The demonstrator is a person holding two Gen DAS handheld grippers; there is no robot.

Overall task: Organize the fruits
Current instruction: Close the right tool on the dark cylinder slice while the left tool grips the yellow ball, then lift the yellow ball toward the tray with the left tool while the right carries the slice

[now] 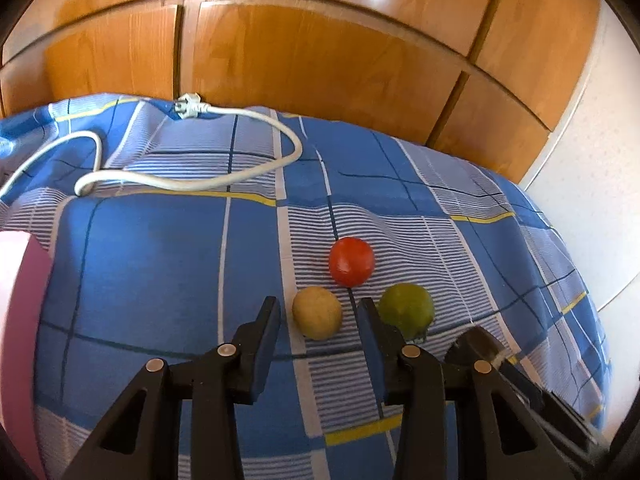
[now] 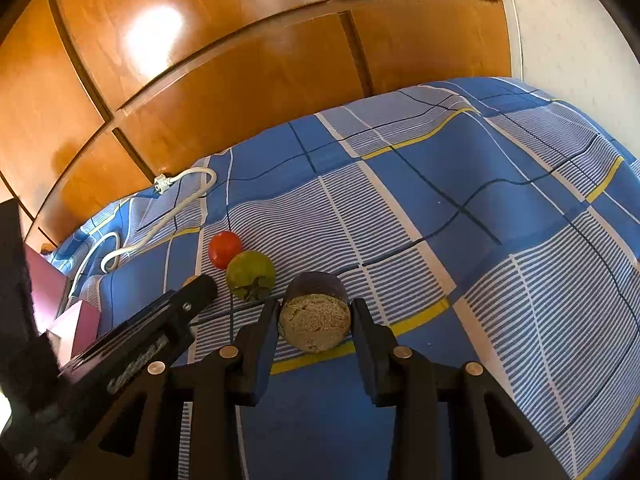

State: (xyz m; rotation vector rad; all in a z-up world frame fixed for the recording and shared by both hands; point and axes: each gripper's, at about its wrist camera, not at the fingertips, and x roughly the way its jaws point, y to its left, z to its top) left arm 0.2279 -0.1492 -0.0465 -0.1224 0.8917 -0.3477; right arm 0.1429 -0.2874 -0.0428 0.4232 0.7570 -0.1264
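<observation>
While the left gripper (image 1: 318, 312) is lined up on the round, matt yellow-tan fruit (image 1: 317, 312), its black fingers stand to either side of that fruit with a visible gap on each side, so the tongs are released and nothing is grasped. That fruit serves as the landmark: the glossy red tomato-like fruit (image 1: 351, 261) lies just beyond it and slightly to the right, the green round fruit with a dark star-shaped calyx (image 1: 406, 311) lies just to its right behind the right-hand finger, and all three rest on the blue checked cloth (image 1: 160, 248). A pink box (image 1: 20, 320) stands well to the left of the landmark; a white power cable (image 1: 192, 180) lies far beyond it. In the right wrist view the right gripper (image 2: 315, 314) is clenched on the dark-skinned cut piece with a pale spongy face (image 2: 315, 322), both pads touching its sides, well to the right of the landmark. The step in hand is judged to be the pick-up of the yellow-tan fruit. The next move calls for a short advance until the fruit sits deep between the pads, then a centred closure, avoiding a nudge to the green neighbour.
</observation>
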